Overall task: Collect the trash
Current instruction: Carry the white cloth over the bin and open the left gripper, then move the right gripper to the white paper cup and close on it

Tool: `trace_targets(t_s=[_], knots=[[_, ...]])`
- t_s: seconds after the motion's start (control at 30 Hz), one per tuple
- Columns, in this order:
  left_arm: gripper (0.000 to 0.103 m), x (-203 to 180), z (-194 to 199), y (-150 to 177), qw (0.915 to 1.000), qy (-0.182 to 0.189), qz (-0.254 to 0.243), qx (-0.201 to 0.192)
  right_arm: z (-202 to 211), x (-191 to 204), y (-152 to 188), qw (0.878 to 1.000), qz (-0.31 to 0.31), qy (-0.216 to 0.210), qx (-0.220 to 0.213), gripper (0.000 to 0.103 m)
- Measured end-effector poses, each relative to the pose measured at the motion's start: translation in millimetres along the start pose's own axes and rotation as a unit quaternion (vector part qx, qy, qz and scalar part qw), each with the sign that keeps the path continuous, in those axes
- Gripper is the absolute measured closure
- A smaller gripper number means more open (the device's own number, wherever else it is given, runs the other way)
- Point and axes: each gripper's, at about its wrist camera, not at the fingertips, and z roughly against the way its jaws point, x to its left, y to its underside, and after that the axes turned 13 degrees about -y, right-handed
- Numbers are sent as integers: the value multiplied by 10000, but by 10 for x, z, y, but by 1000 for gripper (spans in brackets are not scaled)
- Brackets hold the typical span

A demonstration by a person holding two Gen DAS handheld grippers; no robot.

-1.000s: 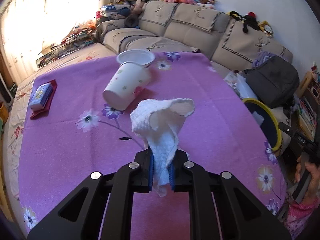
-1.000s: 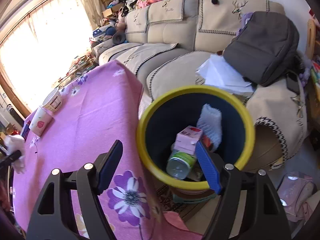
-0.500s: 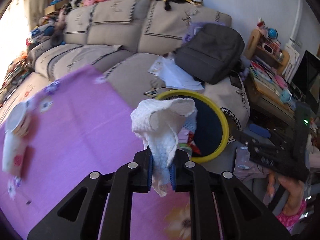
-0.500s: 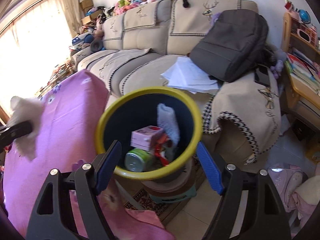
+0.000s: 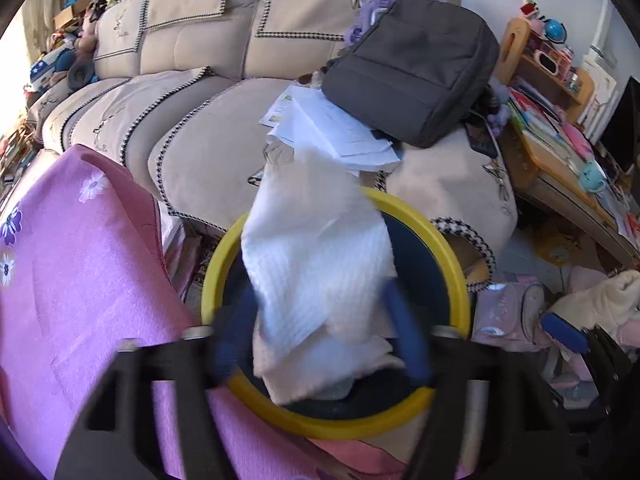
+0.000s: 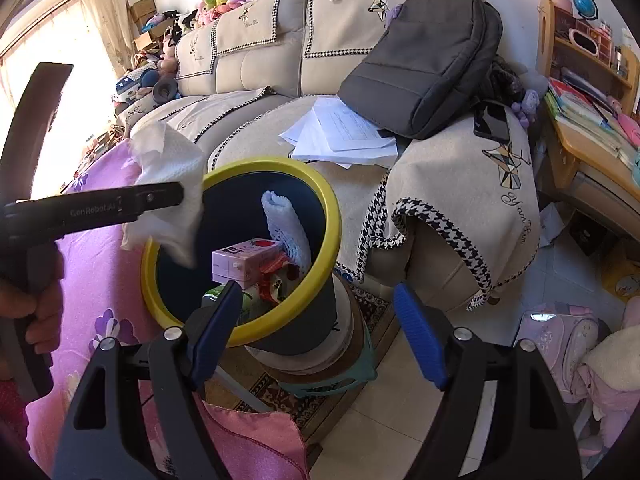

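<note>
A white crumpled paper towel [image 5: 316, 264] hangs loose between the spread blue pads of my left gripper [image 5: 320, 332], right over the yellow-rimmed dark bin [image 5: 456, 276]. In the right wrist view the towel [image 6: 168, 196] sits at the tip of the left gripper [image 6: 176, 196], over the bin's near-left rim [image 6: 332, 216]. The bin holds a pink carton [image 6: 244, 260], a white foam sleeve [image 6: 286, 226] and a can. My right gripper [image 6: 318, 332] is open and empty, just in front of the bin.
The purple flowered tablecloth [image 5: 72, 280] edges the bin on the left. A beige sofa [image 5: 208, 136] with loose papers [image 5: 328, 128] and a grey backpack [image 5: 412, 68] stands behind. A cluttered wooden shelf [image 6: 580, 92] is at the right. Bags lie on the floor [image 6: 560, 340].
My left gripper swung from the table to above the bin and its jaws have opened, so the towel is no longer pinched. My right gripper stayed open, shifting slightly right of the bin.
</note>
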Motion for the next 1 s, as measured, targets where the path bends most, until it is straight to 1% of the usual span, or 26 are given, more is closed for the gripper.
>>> trace_targets(t_s=[0.03, 0.1, 0.17, 0.23, 0.3, 0.43, 0.5, 0.57, 0.63, 0.73, 0.8, 0.9, 0.97, 1.0], knots=[[21, 7, -27, -12, 10000, -50, 1, -17, -7, 2, 5, 10000, 2, -5, 6, 29], [20, 61, -20, 18, 10000, -58, 62, -6, -10, 29, 9, 10000, 20, -28, 12, 29], [20, 167, 60, 91, 9997, 32, 224, 7, -8, 54, 20, 10000, 38, -62, 15, 29], [20, 261, 233, 179, 9993, 62, 328, -152, -11, 82, 27, 9999, 53, -86, 16, 29], [19, 364, 473, 307, 9986, -1, 388, -369, -18, 128, 39, 9999, 88, -112, 34, 28], [16, 650, 988, 676, 9959, 11, 597, -680, -19, 264, 49, 9997, 179, -177, 46, 28], [15, 812, 1224, 892, 9942, -52, 714, -797, -23, 364, 51, 9994, 269, -205, 51, 28], [15, 1010, 1452, 1137, 9921, -191, 870, -879, -42, 491, 54, 9988, 398, -271, 72, 28], [13, 1261, 1680, 1420, 9888, -448, 1054, -957, -75, 648, 55, 9978, 536, -373, 107, 27], [12, 1699, 1973, 1862, 9797, -866, 1499, -1008, -132, 960, 62, 9951, 802, -559, 163, 27], [12, 1972, 2145, 2149, 9714, -1181, 1799, -1003, -169, 1192, 80, 9928, 965, -689, 182, 27], [12, 2441, 2436, 2620, 9514, -1651, 2394, -1018, -243, 1623, 112, 9871, 1285, -922, 257, 27], [12, 2684, 2578, 2873, 9408, -1865, 2638, -1025, -283, 1956, 148, 9814, 1536, -1115, 297, 27], [12, 2814, 2675, 3017, 9334, -2020, 2768, -1067, -303, 2159, 164, 9772, 1684, -1263, 298, 27]])
